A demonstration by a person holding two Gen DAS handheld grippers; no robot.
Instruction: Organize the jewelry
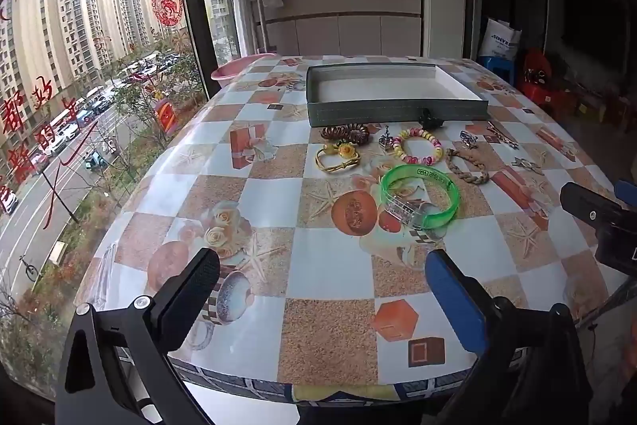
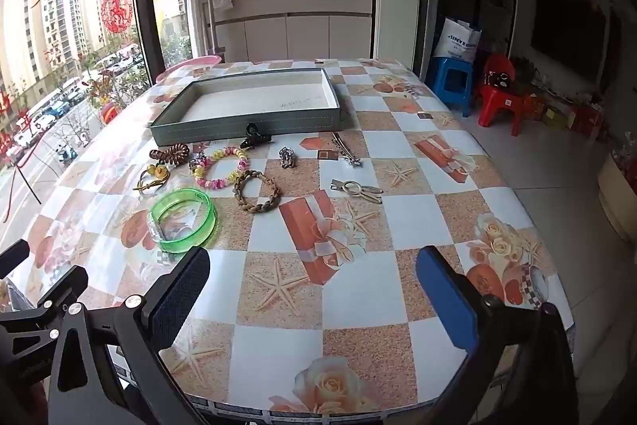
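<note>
Left gripper (image 1: 322,289): jaws wide apart, holding nothing, above the near edge of the checkered patterned table (image 1: 330,257). Right gripper (image 2: 312,289): same, jaws spread wide and empty, over the near edge of the table; its black body also shows at the right edge of the left view.

Nearest the grippers is the translucent green plastic bangle (image 1: 420,194) with a clear plastic band (image 1: 406,214) lying across its near side. Just beyond it: a brown braided cord bracelet (image 2: 256,192), a yellow-and-pink beaded bracelet (image 2: 221,166), and a yellow cord bracelet with flower charms (image 2: 153,178). A brown spiral hair tie (image 2: 171,152) lies behind that one, close to the tray.

To the right: a small silver chain piece (image 2: 287,157), a long silver hair clip (image 2: 345,150) and a silver-and-gold clip (image 2: 358,188), each apart from the rest.

A black claw clip (image 2: 251,139) sits against the front wall of the shallow grey-green rectangular tray with white inside (image 2: 247,126). The tray holds none of the jewelry; all pieces lie on the table in front of it.
</note>
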